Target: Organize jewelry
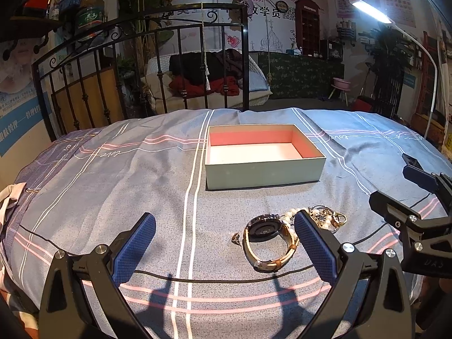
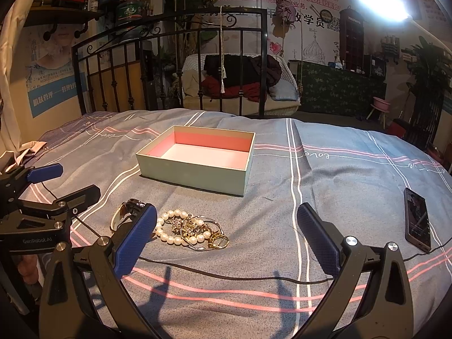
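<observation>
The open box (image 1: 264, 166) sits empty on the bed (image 1: 113, 186), ready to receive the watch (image 1: 268, 240) and the pearl bracelet (image 2: 172, 228) tangled with rings just in front of it, so both the left tool (image 1: 224, 243) and right tool (image 2: 226, 240) hover spread wide above the pile, holding nothing yet

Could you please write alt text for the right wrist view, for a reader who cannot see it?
The open right hand-held gripper hovers over a striped bedspread, above a tangle of pearl bracelet and gold jewellery beside a watch. An empty pale green box sits beyond, a phone at right, and the left hand-held gripper at left.
</observation>
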Action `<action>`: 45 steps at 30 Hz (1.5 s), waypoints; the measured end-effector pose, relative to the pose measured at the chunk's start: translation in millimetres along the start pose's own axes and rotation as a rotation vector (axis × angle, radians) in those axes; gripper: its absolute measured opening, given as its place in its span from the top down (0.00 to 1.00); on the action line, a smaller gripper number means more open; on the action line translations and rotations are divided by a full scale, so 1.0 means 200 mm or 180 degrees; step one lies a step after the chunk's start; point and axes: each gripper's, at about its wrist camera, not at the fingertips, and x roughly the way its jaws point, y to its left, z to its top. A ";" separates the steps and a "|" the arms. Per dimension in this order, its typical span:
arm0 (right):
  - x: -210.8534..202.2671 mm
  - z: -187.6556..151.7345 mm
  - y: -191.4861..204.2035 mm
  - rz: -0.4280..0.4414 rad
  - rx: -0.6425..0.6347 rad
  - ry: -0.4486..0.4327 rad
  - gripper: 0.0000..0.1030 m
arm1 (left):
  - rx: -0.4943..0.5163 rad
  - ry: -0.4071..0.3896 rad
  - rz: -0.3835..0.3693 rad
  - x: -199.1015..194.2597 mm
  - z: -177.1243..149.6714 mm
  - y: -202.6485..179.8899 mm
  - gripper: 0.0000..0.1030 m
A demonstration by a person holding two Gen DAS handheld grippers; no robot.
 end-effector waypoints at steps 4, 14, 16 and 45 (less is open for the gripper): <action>-0.04 0.01 0.01 -0.0015 -0.0018 -0.0039 0.05 | -0.0019 -0.0053 -0.0016 -0.03 -0.01 -0.01 0.06; -0.13 0.04 0.04 -0.0022 -0.0059 -0.0165 0.05 | 0.0016 -0.0194 0.0041 -0.10 -0.01 -0.02 0.06; -0.14 0.04 0.05 -0.0014 -0.0091 -0.0180 0.05 | 0.0002 -0.0196 0.0042 -0.10 -0.01 -0.01 0.06; 0.12 0.01 -0.07 -0.0112 -0.0098 0.0362 0.05 | -0.0151 0.0386 -0.0045 0.14 -0.03 0.05 0.10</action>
